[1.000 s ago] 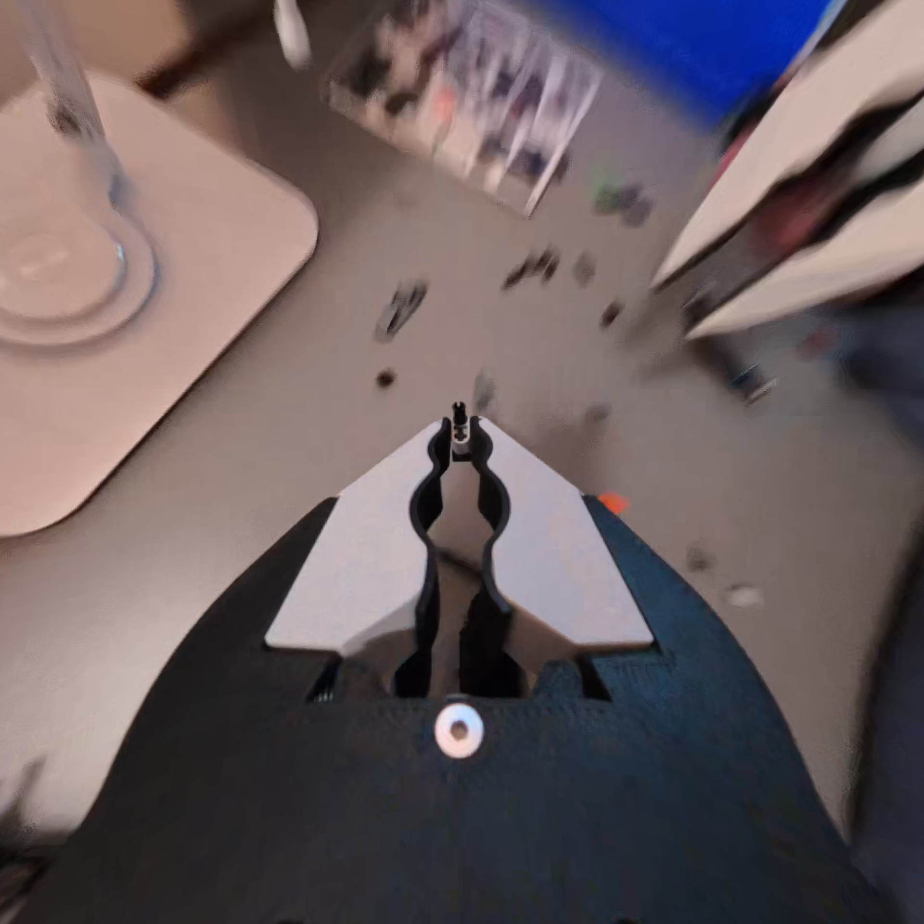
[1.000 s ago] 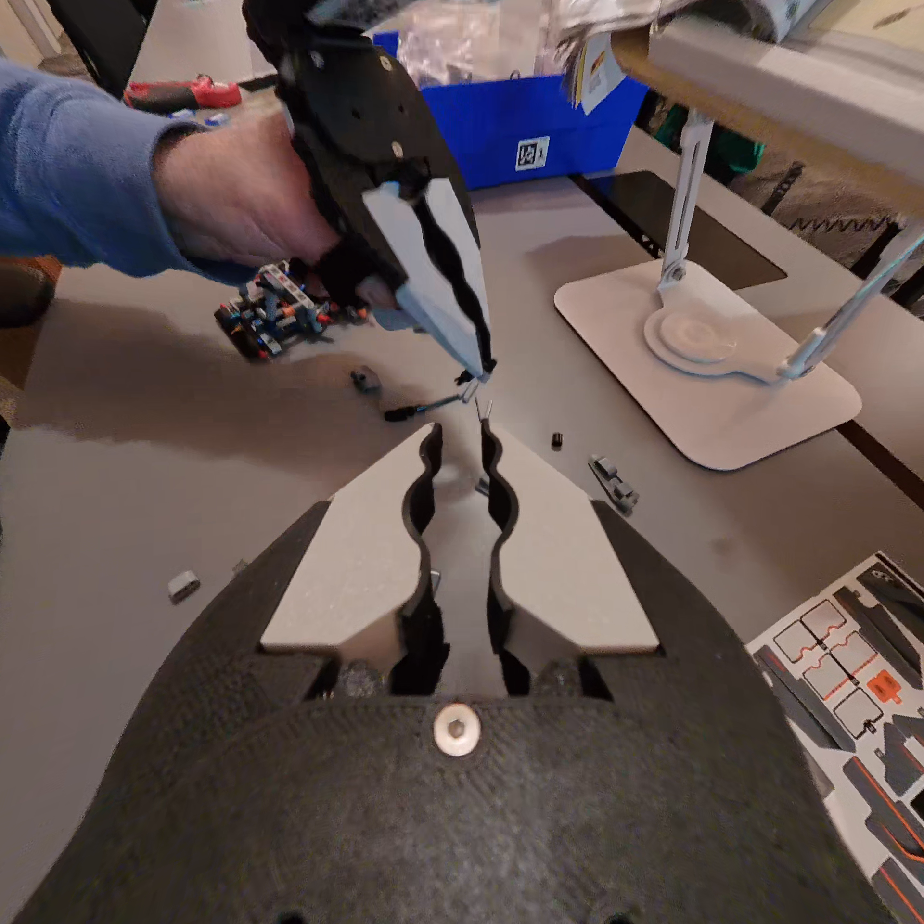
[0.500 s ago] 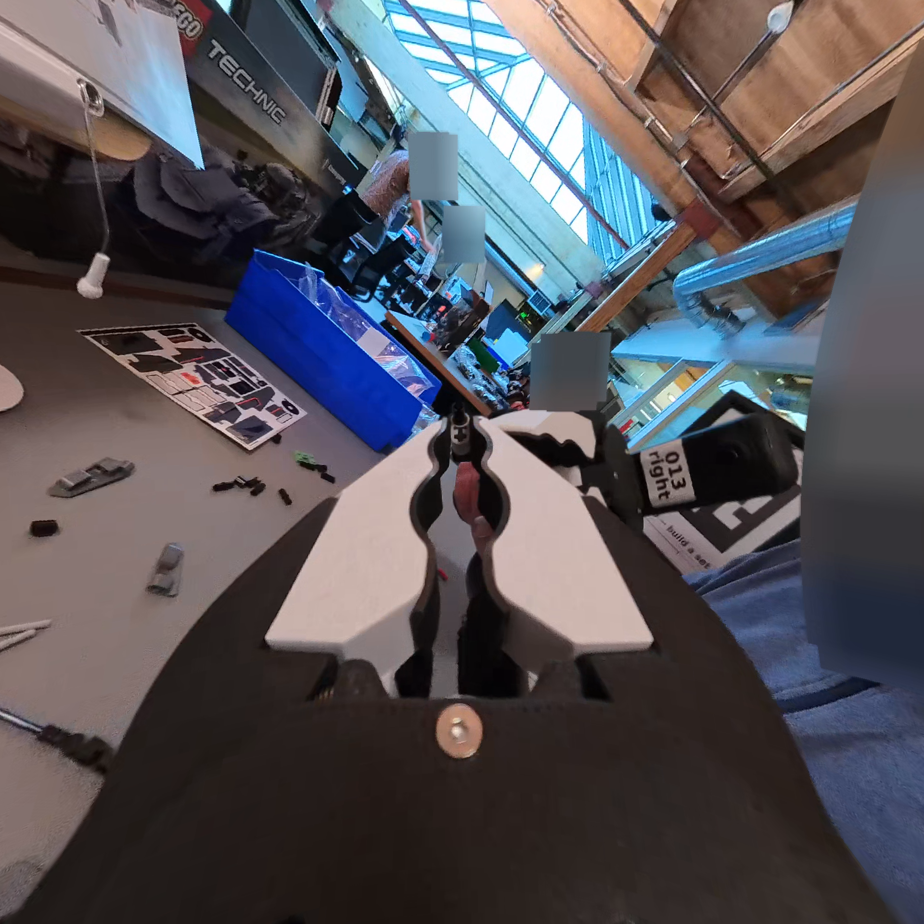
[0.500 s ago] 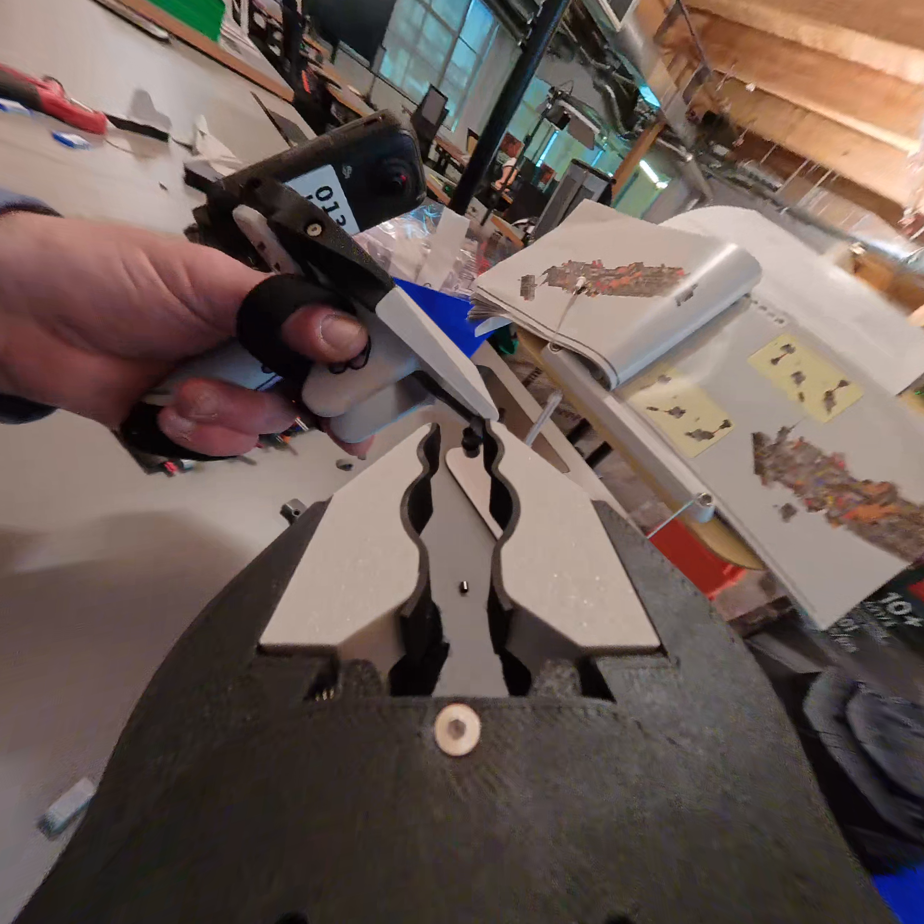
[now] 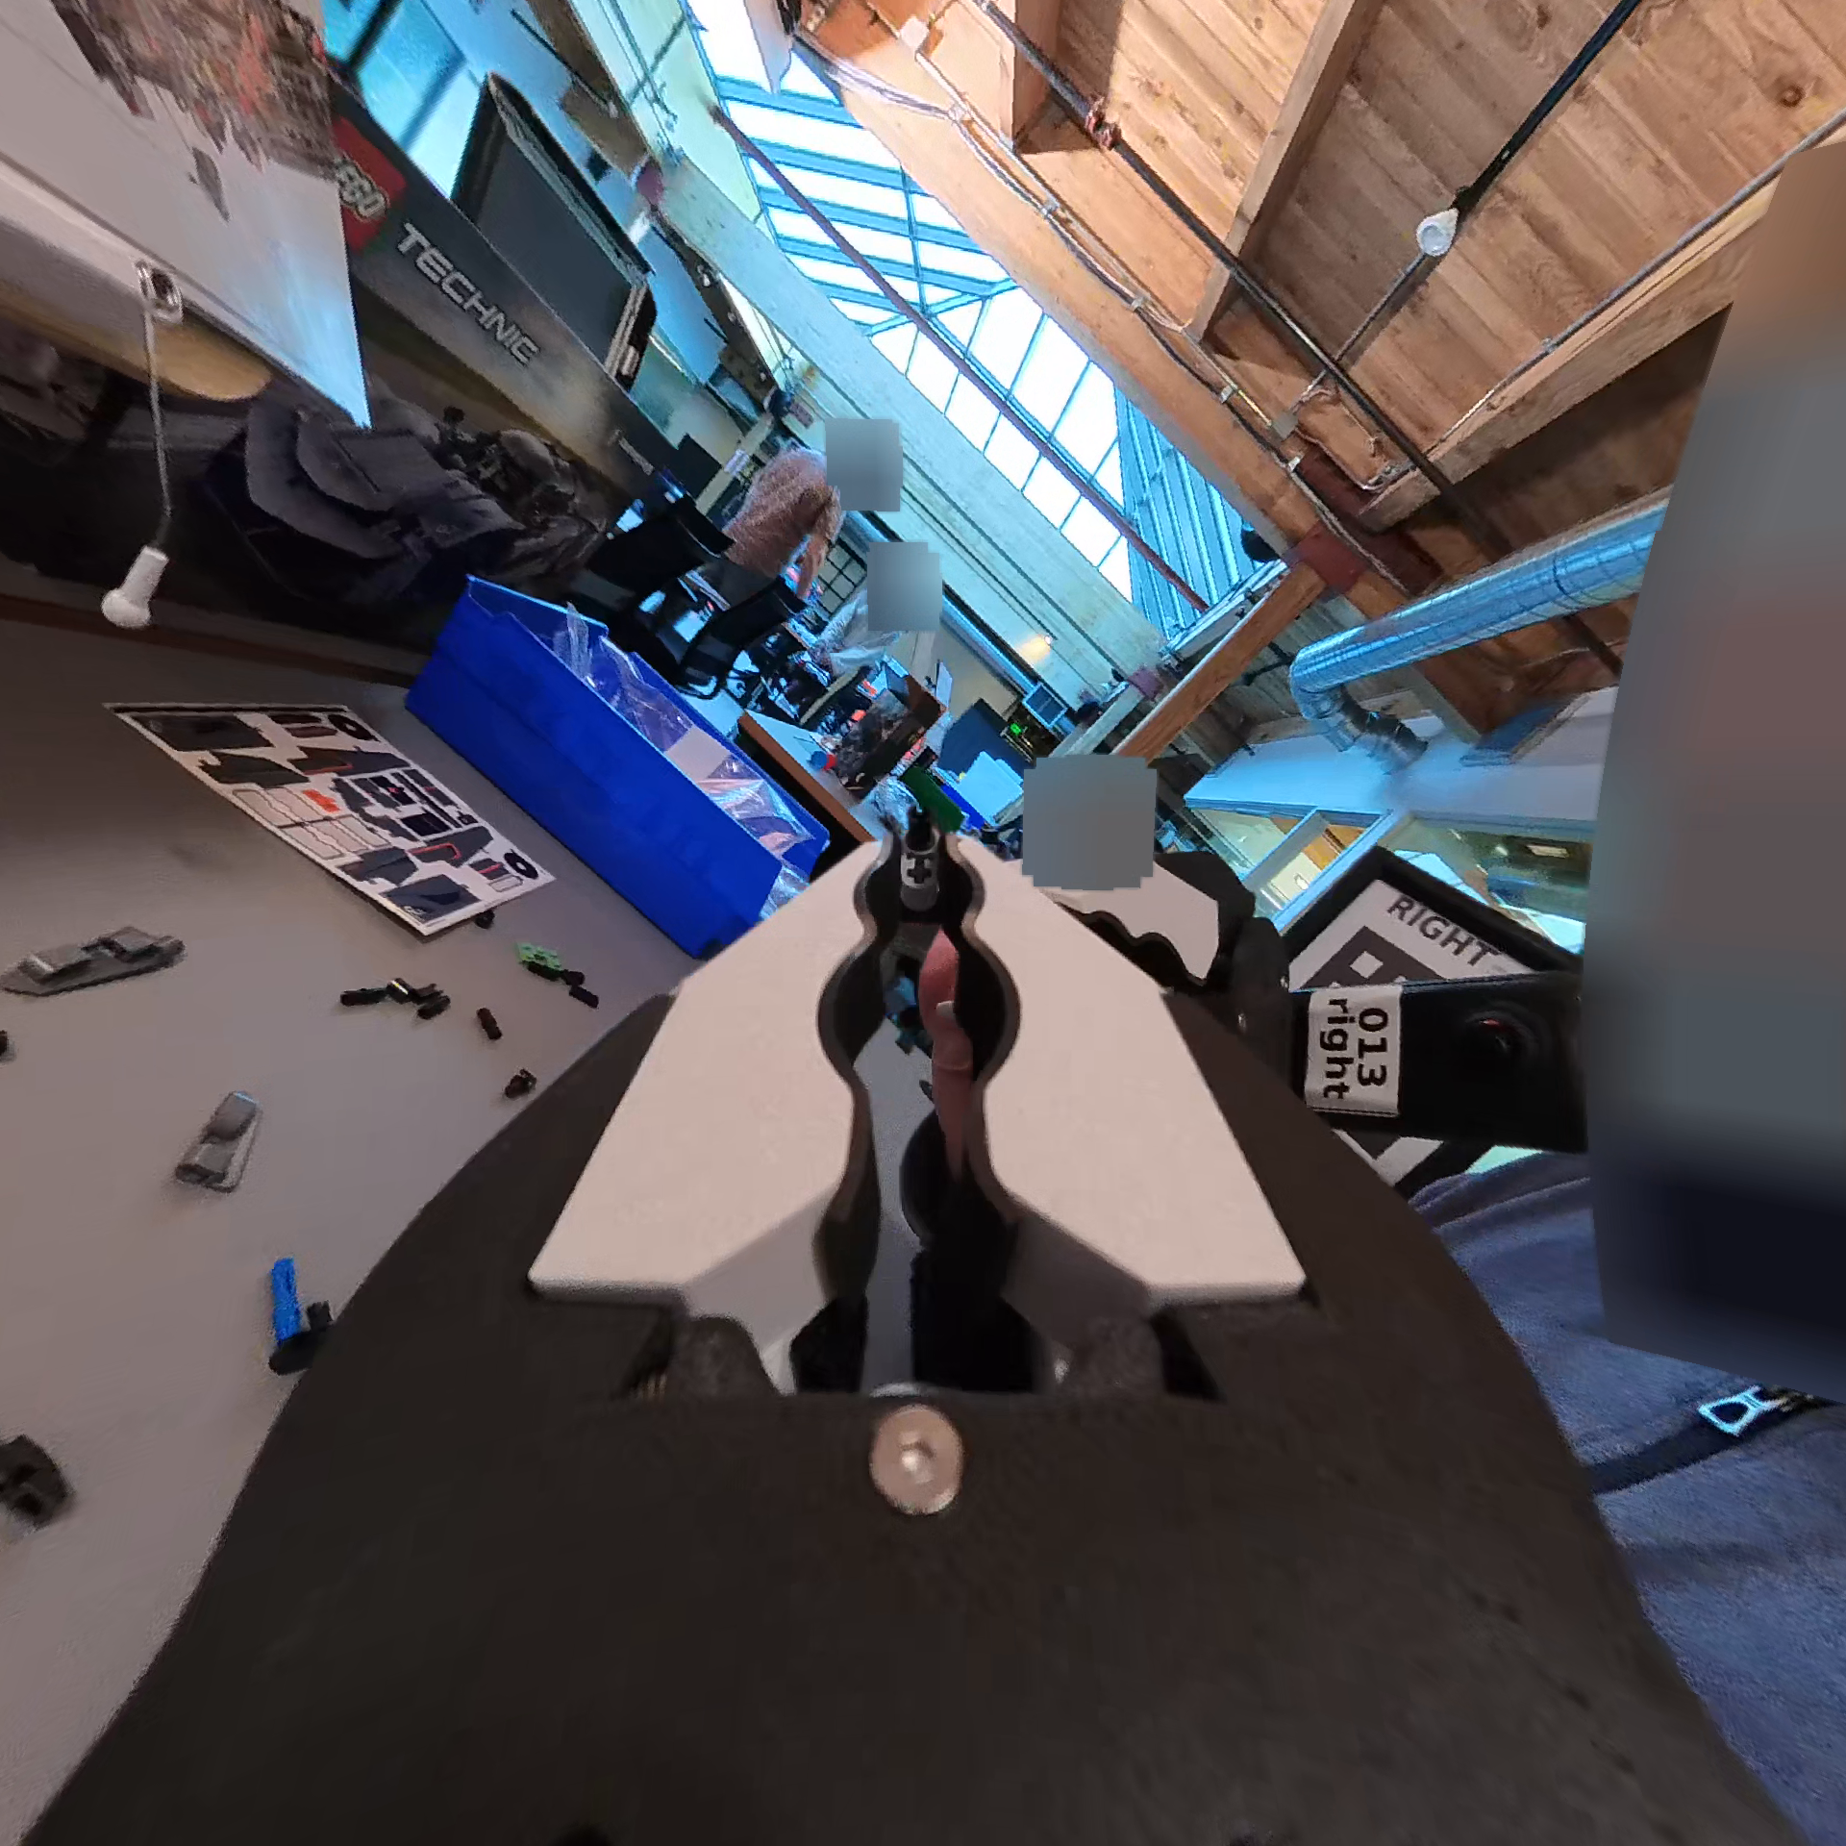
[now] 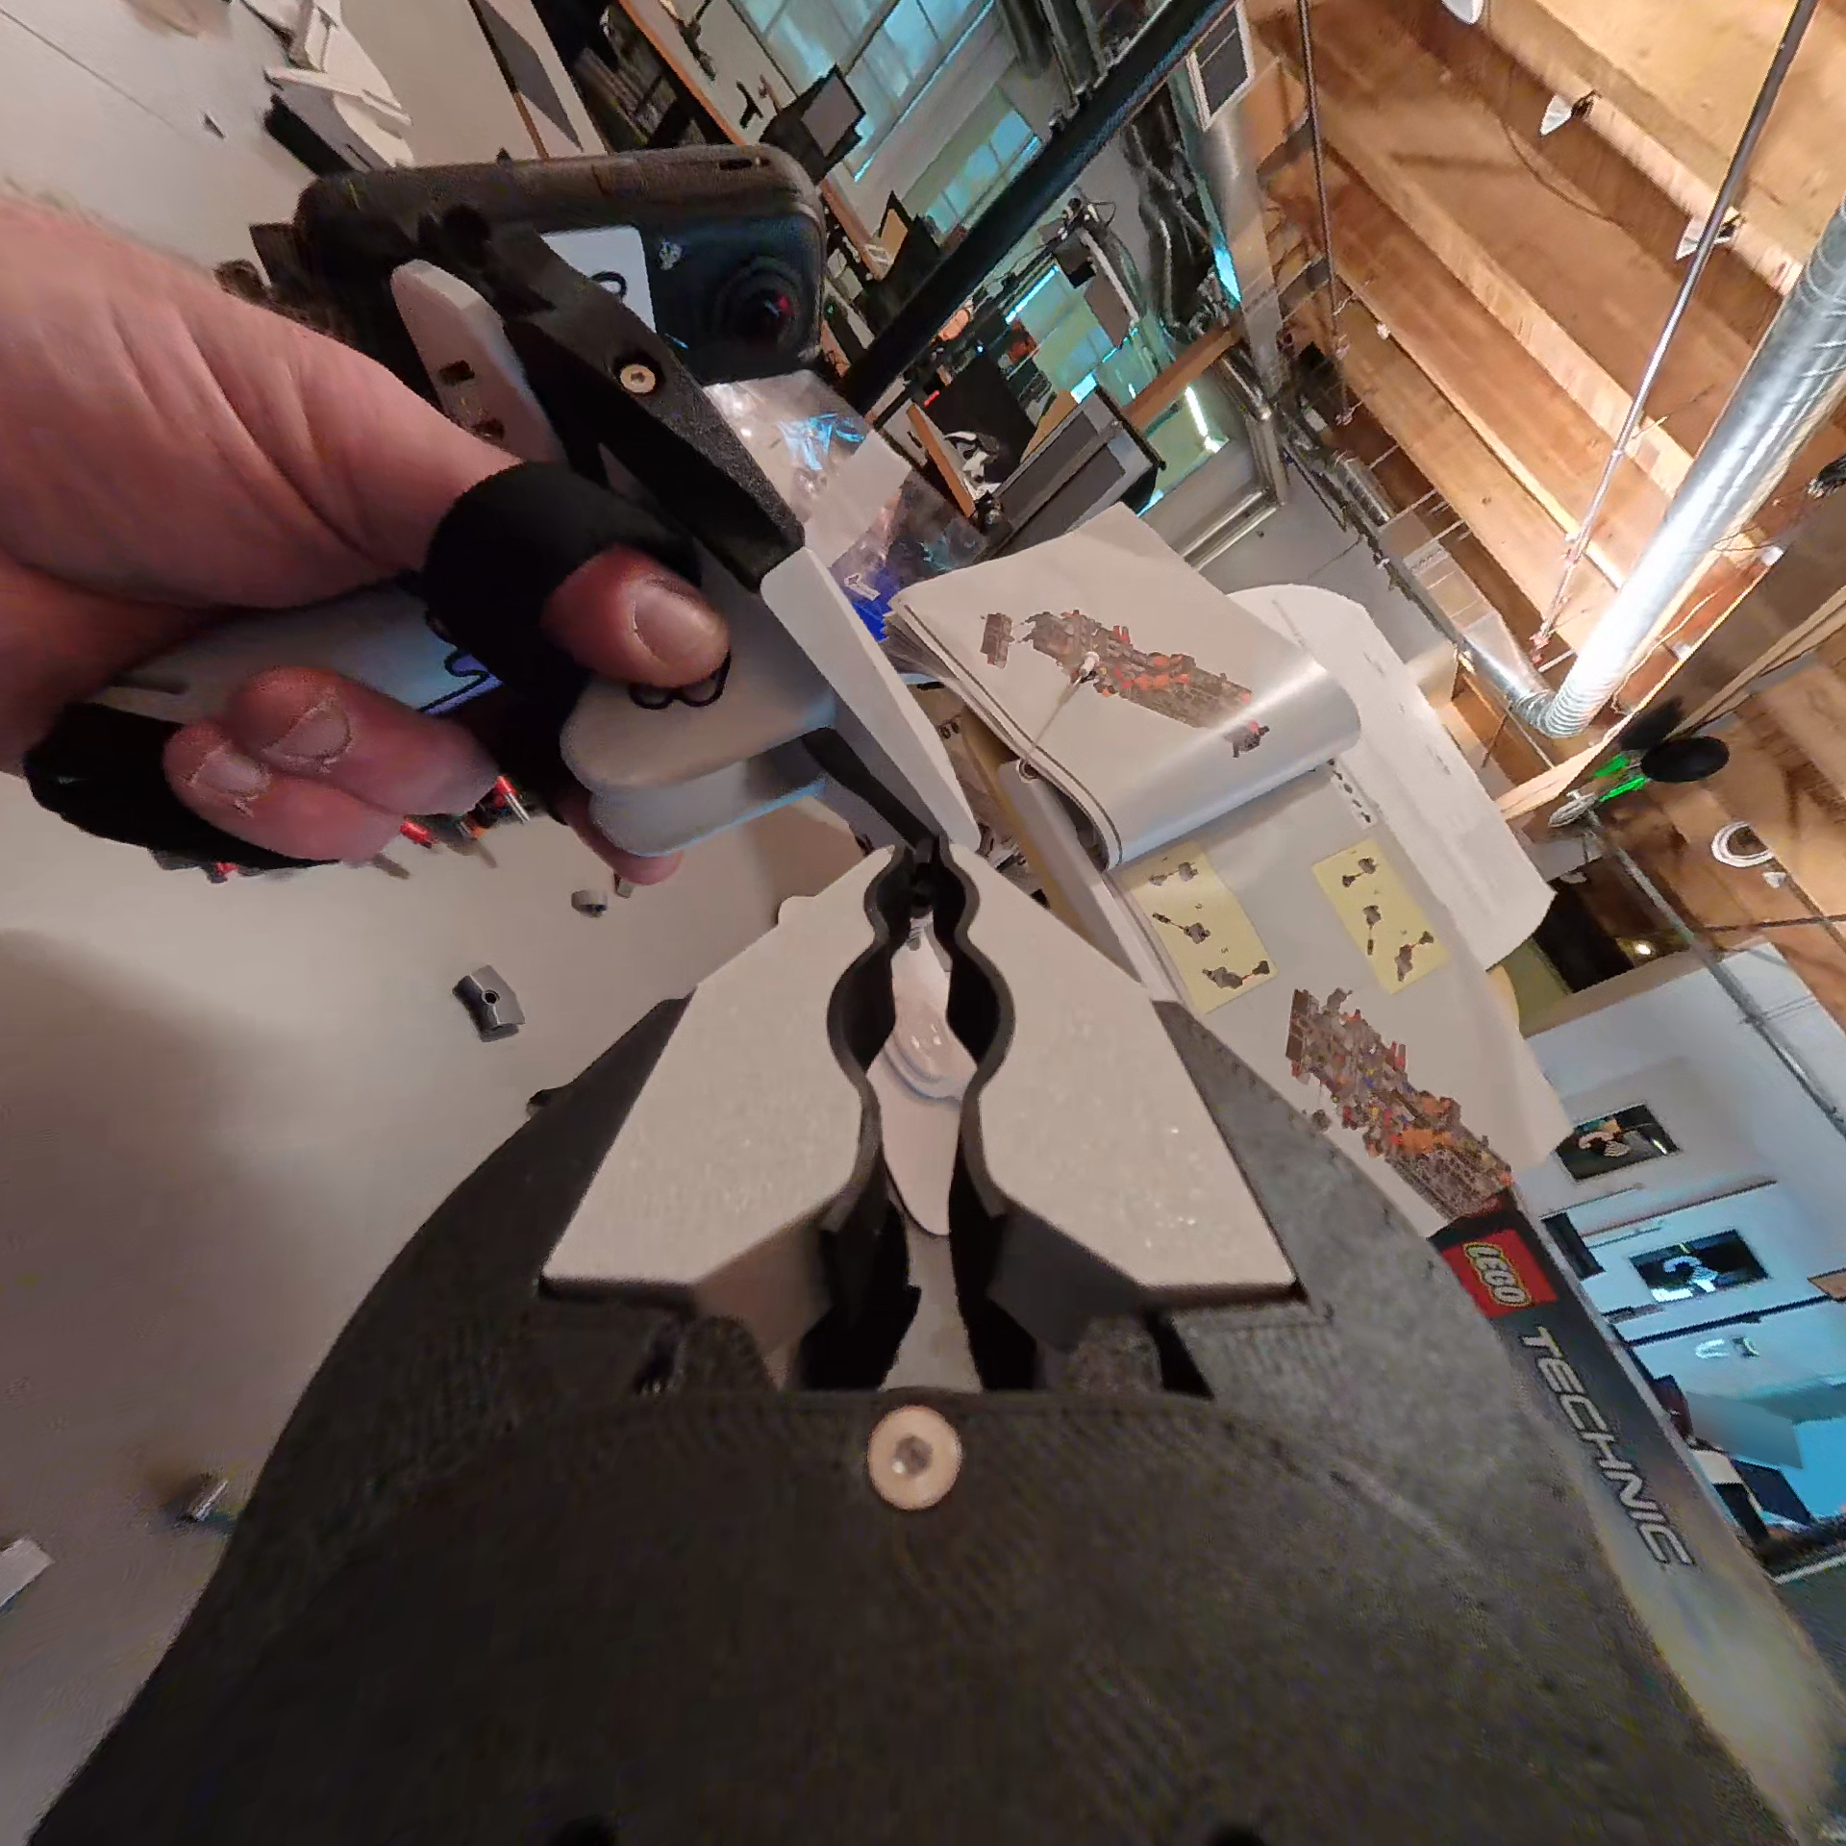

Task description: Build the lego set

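Observation:
In the left wrist view my left gripper [image 5: 919,859] is shut on a small black-and-grey Lego pin piece [image 5: 917,871], held up off the table. The right gripper's grey finger [image 5: 1149,929] shows just behind it to the right. In the right wrist view my right gripper [image 6: 917,874] has its jaws drawn in around a small black piece [image 6: 914,894] at its tips. The left gripper [image 6: 934,834], held by a hand [image 6: 200,499], meets it tip to tip from the upper left.
Loose Lego pieces lie on the grey table [image 5: 120,1049]: grey parts [image 5: 220,1139], black pins [image 5: 400,994], a blue pin [image 5: 283,1299]. A sticker sheet [image 5: 330,799] and a blue bin [image 5: 599,759] lie beyond. An instruction booklet [image 6: 1149,699] sits on a stand. Both grippers' tips are close together, under 4 cm apart.
Both grippers have risen from the table and tilted upward. Their tips have come together. The right gripper's jaws have narrowed from open to closed around the small piece.

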{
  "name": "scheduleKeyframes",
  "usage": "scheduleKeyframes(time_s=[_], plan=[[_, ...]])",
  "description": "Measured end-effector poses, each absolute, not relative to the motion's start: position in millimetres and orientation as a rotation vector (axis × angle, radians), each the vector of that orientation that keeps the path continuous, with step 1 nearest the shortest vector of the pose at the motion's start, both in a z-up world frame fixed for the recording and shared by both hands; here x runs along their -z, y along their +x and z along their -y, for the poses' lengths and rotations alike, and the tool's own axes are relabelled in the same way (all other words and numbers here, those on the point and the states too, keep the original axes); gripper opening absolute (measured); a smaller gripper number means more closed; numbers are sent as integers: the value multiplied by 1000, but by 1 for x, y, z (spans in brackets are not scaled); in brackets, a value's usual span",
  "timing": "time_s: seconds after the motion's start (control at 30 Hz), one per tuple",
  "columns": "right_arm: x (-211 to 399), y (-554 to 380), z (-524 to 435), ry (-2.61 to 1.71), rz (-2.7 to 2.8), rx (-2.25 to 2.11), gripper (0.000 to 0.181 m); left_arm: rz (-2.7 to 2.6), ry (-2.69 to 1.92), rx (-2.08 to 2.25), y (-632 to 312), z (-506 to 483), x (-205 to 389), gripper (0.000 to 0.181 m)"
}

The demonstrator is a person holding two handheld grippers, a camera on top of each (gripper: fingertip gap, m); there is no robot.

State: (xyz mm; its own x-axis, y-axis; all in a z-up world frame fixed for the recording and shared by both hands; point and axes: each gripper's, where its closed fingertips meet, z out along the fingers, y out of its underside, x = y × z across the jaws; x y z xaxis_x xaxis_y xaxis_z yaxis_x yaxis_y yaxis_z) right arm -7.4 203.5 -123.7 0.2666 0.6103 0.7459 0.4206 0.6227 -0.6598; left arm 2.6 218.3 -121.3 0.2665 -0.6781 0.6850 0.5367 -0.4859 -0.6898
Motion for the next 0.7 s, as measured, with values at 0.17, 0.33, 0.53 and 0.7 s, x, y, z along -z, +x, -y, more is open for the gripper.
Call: scheduleKeyframes(time_s=[0.17,0.33,0.53,0.7], plan=[[115,-9,-196,-976,1326,-267,10,-91,-1427,1494,-5,-215,113,5],[121,-8,-202,-1002,1330,-266,21,-47,-1338,1626,-5,-211,109,5],[118,-9,-205,-1000,1314,-283,5,-6,-1301,1671,-4,-212,107,6],[116,-11,-207,-1021,1322,-328,3,46,-1247,1709,-6,-213,106,6]])
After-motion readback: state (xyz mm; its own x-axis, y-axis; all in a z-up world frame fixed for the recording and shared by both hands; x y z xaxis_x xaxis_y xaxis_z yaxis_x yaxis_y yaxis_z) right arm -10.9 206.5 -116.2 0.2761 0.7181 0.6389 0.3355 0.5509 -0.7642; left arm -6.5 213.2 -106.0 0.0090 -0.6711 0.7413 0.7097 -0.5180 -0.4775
